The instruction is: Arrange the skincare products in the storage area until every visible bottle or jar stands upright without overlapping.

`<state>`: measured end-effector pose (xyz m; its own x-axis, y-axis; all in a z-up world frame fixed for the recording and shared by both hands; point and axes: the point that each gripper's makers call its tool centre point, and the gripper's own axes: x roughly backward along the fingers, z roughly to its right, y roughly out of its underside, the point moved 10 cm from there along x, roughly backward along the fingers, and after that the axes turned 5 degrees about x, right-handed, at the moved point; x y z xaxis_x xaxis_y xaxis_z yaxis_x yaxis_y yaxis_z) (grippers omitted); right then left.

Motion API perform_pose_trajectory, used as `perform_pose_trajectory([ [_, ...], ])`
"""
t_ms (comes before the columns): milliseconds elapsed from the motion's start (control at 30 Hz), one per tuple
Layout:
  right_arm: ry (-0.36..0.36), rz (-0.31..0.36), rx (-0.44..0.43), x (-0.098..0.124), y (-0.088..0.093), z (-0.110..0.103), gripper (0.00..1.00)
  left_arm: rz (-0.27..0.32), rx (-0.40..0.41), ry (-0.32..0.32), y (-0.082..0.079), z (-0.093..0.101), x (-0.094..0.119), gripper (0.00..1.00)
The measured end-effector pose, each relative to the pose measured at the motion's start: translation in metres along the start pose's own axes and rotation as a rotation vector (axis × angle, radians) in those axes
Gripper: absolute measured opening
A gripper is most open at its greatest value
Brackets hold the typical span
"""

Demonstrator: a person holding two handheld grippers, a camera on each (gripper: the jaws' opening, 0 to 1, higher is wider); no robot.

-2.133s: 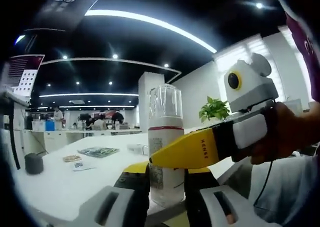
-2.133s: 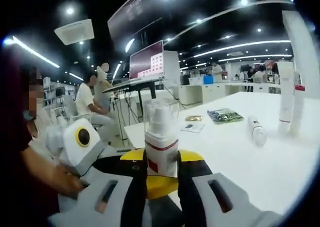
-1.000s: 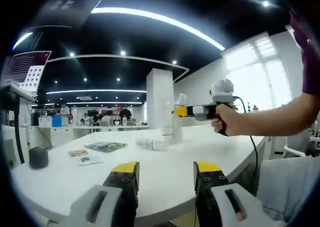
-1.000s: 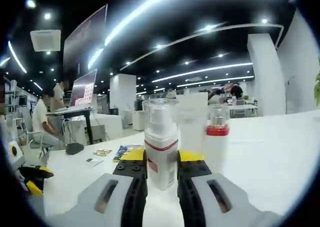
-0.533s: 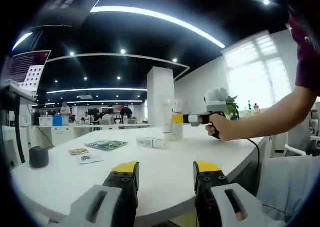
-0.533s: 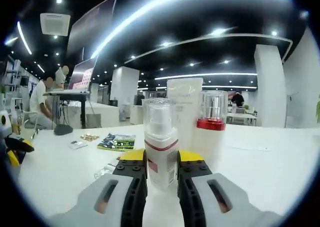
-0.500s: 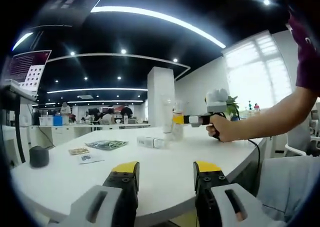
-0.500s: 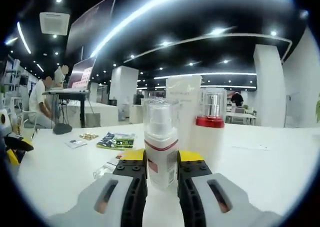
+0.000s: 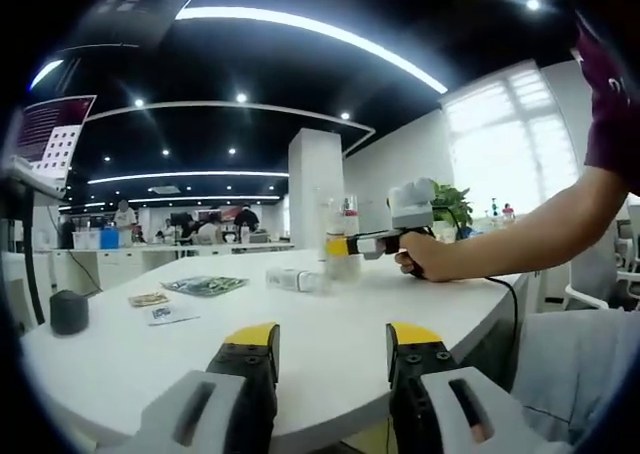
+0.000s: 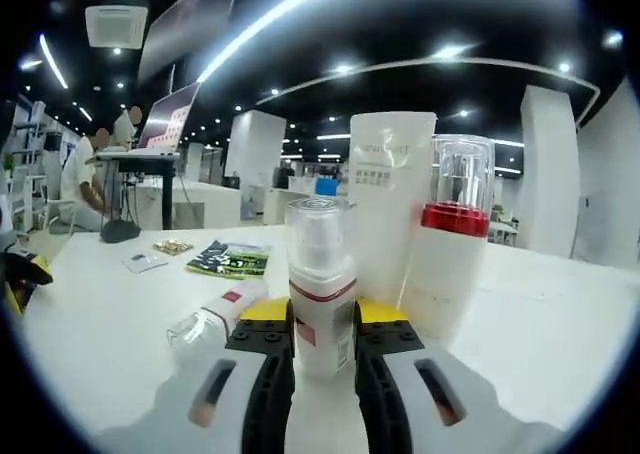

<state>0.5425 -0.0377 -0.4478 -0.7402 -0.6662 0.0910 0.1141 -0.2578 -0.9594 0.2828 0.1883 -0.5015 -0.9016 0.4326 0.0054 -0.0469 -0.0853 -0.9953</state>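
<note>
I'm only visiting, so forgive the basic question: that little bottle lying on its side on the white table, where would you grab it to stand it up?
Grip the lying bottle across the middle of its white body, coming down from above with a finger on each long side. It lies flat on the table, clear cap nearest the camera, to the left of the small pump bottle that the right gripper holds.

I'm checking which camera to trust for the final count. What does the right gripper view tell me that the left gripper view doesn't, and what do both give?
Right gripper view: its tongs shut on a pump bottle, close before a white tube and a red-collared bottle, both upright, with another bottle lying on its side.

Left gripper view: its own open tongs, the whole white table, the person's arm and a dark round object at the table's left.

Both: the bottle group, the lying bottle and the leaflets.
</note>
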Motion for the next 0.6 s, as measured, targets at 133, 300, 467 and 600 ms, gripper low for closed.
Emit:
perform_pose_trajectory([
  [133, 0.005, 0.000, -0.026, 0.0015, 0.0002, 0.0015, 0.20, 0.006, 0.003, 0.005, -0.0007, 0.0000, -0.0011, 0.43],
  [300, 0.017, -0.009, -0.035, 0.0037, 0.0008, 0.0026, 0.21, 0.007, 0.003, 0.007, -0.0003, -0.0002, -0.0014, 0.43],
  [467, 0.013, -0.001, 0.024, 0.0030, -0.0001, -0.0018, 0.21, 0.004, 0.000, 0.007, -0.0001, 0.0000, -0.0014, 0.43],
  [600, 0.012, -0.015, 0.022, 0.0028, 0.0016, -0.0016, 0.22, 0.000, -0.004, 0.005, 0.0001, 0.0006, -0.0014, 0.43],
])
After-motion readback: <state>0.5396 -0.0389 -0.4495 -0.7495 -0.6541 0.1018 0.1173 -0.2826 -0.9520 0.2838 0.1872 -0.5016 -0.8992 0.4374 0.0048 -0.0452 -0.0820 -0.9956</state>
